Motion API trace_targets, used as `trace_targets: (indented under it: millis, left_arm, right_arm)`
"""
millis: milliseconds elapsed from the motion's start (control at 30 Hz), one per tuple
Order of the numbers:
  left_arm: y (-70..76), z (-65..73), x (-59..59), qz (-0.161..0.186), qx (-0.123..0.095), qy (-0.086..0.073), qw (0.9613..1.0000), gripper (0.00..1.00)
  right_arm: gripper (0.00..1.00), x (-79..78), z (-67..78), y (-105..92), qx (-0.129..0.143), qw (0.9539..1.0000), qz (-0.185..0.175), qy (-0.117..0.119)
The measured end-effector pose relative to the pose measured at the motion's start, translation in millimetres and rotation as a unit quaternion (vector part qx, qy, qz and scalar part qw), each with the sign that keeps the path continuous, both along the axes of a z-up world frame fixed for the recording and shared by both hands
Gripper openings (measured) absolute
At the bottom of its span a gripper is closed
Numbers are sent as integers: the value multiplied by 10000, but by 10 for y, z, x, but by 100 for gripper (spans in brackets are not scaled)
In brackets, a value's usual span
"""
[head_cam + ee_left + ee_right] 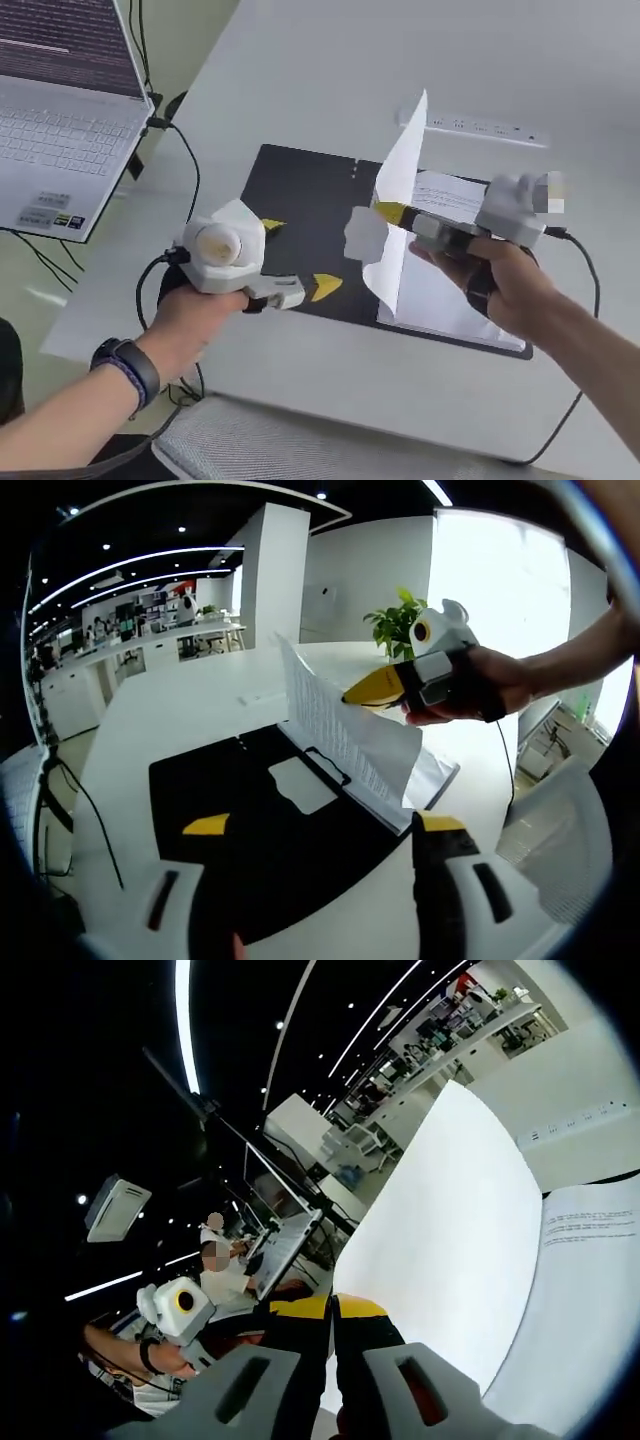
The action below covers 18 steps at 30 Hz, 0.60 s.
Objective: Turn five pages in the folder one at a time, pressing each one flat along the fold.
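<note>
An open black plastic folder [300, 190] lies flat on the pale grey counter [330, 60], its bare inside cover to the left and a stack of printed sheets [452, 196] on the right half. One white paper page [403, 165] stands up nearly vertical from the fold, curving a little, with its printed side facing the left gripper view.

The right gripper [390, 212], held in the person's right hand [505, 280], has its yellow-tipped jaws closed tight on the free edge of that page, about halfway along it, above the right half of the folder. The left gripper [298, 256], held in the left hand [195, 310], is wide open with nothing between its jaws; it is over the front part of the bare black cover, and whether a tip touches the cover cannot be told.

A silver laptop computer [60, 110] sits at the counter's left corner, well apart from the folder, and a white power strip [480, 128] lies beyond the folder's far edge
</note>
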<state>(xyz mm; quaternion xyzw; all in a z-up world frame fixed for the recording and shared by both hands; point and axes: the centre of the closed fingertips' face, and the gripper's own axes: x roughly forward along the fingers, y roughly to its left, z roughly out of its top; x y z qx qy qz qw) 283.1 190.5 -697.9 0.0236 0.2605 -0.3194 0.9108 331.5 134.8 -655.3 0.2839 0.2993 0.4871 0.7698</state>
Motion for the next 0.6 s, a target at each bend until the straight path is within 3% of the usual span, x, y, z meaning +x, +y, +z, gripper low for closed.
trace_targets:
  millis: [400, 600]
  left_arm:
    - [352, 106, -191, 351, -7, -30, 9994, 72]
    - [433, 105, -280, 439, -14, -10, 9990, 72]
  right_arm:
    - [0, -112, -361, 476, -219, 9988, 246, 350]
    - [0, -78, -575, 625, -269, 9970, 124, 718]
